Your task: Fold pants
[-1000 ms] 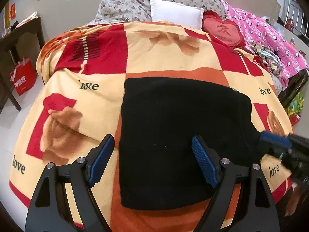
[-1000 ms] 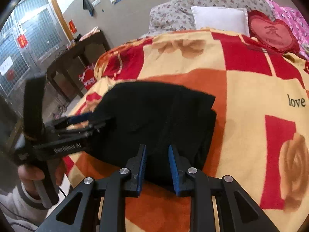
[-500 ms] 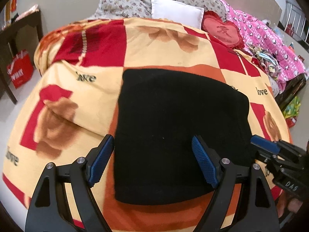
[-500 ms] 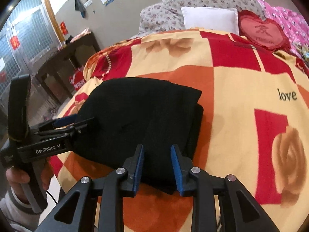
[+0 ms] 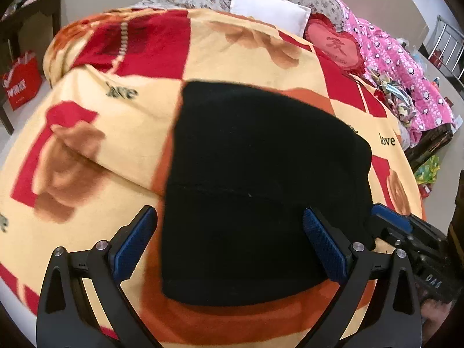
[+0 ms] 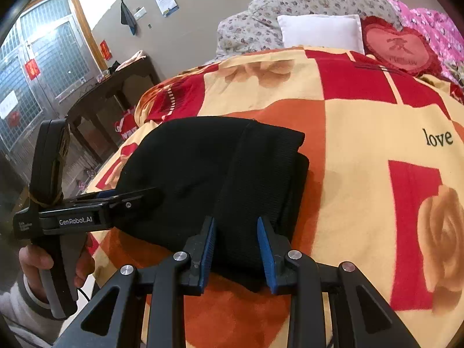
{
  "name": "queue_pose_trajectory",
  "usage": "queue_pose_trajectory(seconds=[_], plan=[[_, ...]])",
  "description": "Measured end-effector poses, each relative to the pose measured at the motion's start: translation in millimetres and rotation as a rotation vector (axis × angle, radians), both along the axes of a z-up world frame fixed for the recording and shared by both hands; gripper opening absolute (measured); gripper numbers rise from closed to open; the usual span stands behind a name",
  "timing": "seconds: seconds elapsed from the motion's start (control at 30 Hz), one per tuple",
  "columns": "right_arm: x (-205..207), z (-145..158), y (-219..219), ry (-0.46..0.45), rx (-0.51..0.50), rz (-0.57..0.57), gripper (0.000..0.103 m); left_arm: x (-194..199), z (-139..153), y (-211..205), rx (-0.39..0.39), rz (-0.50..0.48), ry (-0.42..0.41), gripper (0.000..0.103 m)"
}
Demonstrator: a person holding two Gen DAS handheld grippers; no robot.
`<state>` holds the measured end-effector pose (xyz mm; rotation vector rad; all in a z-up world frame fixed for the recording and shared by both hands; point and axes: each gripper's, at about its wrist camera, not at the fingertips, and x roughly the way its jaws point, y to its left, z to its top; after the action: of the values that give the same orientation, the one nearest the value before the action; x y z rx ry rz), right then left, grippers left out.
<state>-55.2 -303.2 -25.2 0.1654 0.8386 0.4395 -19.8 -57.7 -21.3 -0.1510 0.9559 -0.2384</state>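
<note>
The black pants (image 5: 261,188) lie folded into a flat block on the checked blanket (image 5: 116,145), also in the right wrist view (image 6: 203,168). My left gripper (image 5: 229,213) hovers over their near left part, jaws wide and still opening, pads touching nothing. From the right wrist view it (image 6: 145,192) reaches in from the left, held by a hand (image 6: 34,261). My right gripper (image 6: 236,220) sits at the near edge of the folded stack. Its jaws stand partly apart with fabric between them, and the pads do not press it. The left wrist view shows it (image 5: 382,217) at the pants' right edge.
A white pillow (image 5: 266,8), a red heart cushion (image 5: 333,43) and a pink quilt (image 5: 406,66) lie at the bed's far end. A dark table (image 6: 110,92) and a red bag (image 5: 21,84) stand left of the bed.
The left jaws have spread wider and its view has swung a little over the pants. The right jaws have parted slightly. The pants lie in the same flat fold.
</note>
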Motion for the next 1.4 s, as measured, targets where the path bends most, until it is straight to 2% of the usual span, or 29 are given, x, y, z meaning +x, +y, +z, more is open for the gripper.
queue_pose_trajectory(seconds=[0.07, 0.13, 0.2, 0.23, 0.27, 0.47, 0.8, 1.07, 1.4], plan=[[-0.8, 7.9, -5.6, -0.007, 0.028, -0.001, 0.029, -1.0, 8.5, 7.8, 0.016, 0.025, -0.039, 0.101], [-0.2, 13.4, -13.3, -0.026, 0.067, -0.026, 0.031, 2.2, 15.6, 19.3, -0.004, 0.047, -0.058, 0.101], [4.9, 13.9, -19.3, -0.026, 0.082, -0.066, 0.044, 8.8, 16.9, 28.2, -0.036, 0.063, -0.045, 0.101], [9.0, 11.9, -21.0, -0.013, 0.078, -0.084, 0.053, 11.4, 15.9, 30.5, -0.044, 0.067, -0.035, 0.101], [13.3, 8.2, -22.5, 0.006, 0.081, -0.097, 0.057, 14.9, 14.9, 31.8, -0.048, 0.068, -0.023, 0.101], [29.3, -15.9, -27.6, 0.106, 0.193, -0.105, 0.057, 27.1, 4.0, 23.9, -0.046, 0.041, 0.02, 0.101], [41.3, -29.4, -29.9, 0.148, 0.266, -0.094, 0.063, 31.9, -9.7, 9.2, -0.035, -0.009, 0.023, 0.102], [42.6, -25.8, -18.0, 0.123, 0.207, -0.066, 0.073, 34.4, -13.7, 7.7, -0.048, -0.021, 0.016, 0.102], [44.1, -26.4, -17.8, 0.12, 0.22, -0.072, 0.074, 34.3, -17.7, 7.9, -0.08, -0.035, -0.005, 0.102]])
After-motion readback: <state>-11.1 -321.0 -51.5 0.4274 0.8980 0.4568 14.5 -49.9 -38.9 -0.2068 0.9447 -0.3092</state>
